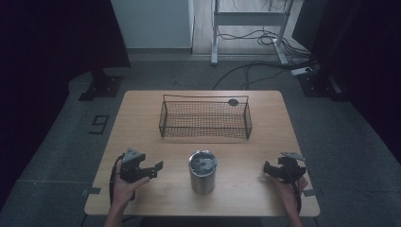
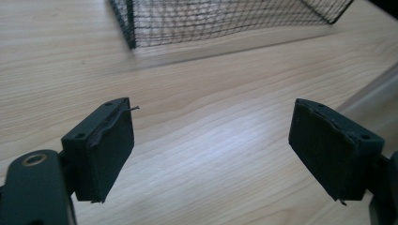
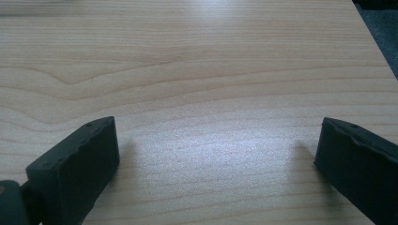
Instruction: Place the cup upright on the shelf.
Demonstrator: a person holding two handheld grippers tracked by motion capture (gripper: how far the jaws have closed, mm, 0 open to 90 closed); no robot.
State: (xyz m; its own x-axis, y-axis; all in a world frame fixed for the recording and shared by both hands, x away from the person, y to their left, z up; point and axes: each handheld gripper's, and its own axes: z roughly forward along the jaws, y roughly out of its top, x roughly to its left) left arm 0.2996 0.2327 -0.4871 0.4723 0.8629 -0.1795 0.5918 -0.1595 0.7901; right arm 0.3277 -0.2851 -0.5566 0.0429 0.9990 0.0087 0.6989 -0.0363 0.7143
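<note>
A dim room with a grey speckled floor surrounds a pale wooden table (image 1: 142, 118), whose smooth top carries a flowing grain and rounded corners; cables lie looped on the floor beyond it, beside a white metal frame. At the far middle of the table stands a rectangular wire basket (image 1: 205, 120) of fine dark mesh on a thin rod frame, with a small dark round tag on its far rim. Nearer the person, at the middle of the table, stands an upright cylindrical tumbler (image 1: 203, 172) of brushed, dull-shining metal, its lid showing a raised fitting on top. The left gripper (image 1: 152, 170) rests near the table's front left, held in a hand, well apart from the tumbler; in the left gripper view its two blocky black jaws, faced with matte rubbery pads frayed at the edges, stand wide apart over bare wood, with the basket's corner ahead. The right gripper (image 1: 269, 169) lies near the front right, also well apart from the tumbler, and its chunky black jaws are likewise spread wide with nothing between them.
</note>
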